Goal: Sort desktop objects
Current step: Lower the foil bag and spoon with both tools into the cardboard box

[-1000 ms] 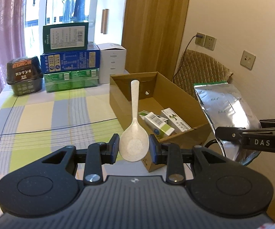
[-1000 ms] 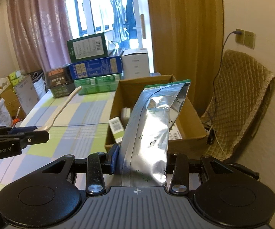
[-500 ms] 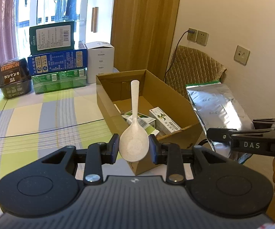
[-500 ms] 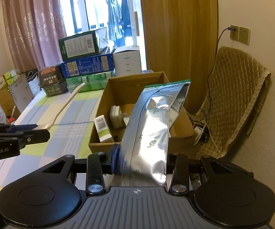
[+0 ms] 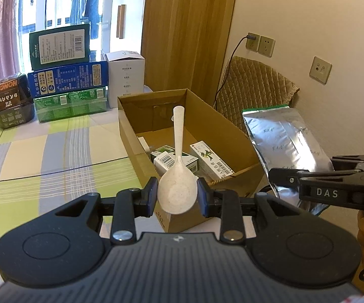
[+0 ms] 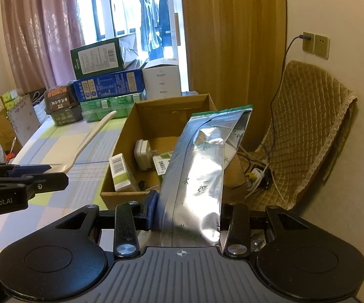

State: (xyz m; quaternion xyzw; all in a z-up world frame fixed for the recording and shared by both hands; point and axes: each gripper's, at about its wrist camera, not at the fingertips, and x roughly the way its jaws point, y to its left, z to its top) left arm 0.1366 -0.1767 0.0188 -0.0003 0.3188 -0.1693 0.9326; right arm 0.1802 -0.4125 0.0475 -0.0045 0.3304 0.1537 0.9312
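The spoon [image 5: 177, 189] is pinched in your left claw [image 5: 177, 197], now closer over the box [image 5: 129, 136]. Your right claw [image 6: 187, 209] grips the silver bag [image 6: 202, 166] beside it. Both look ready to drop in.

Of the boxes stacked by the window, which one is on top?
The dark green box with the white barcode label tops the stack. It sits on the blue box, which rests on the light green carton; the white box stands beside them.
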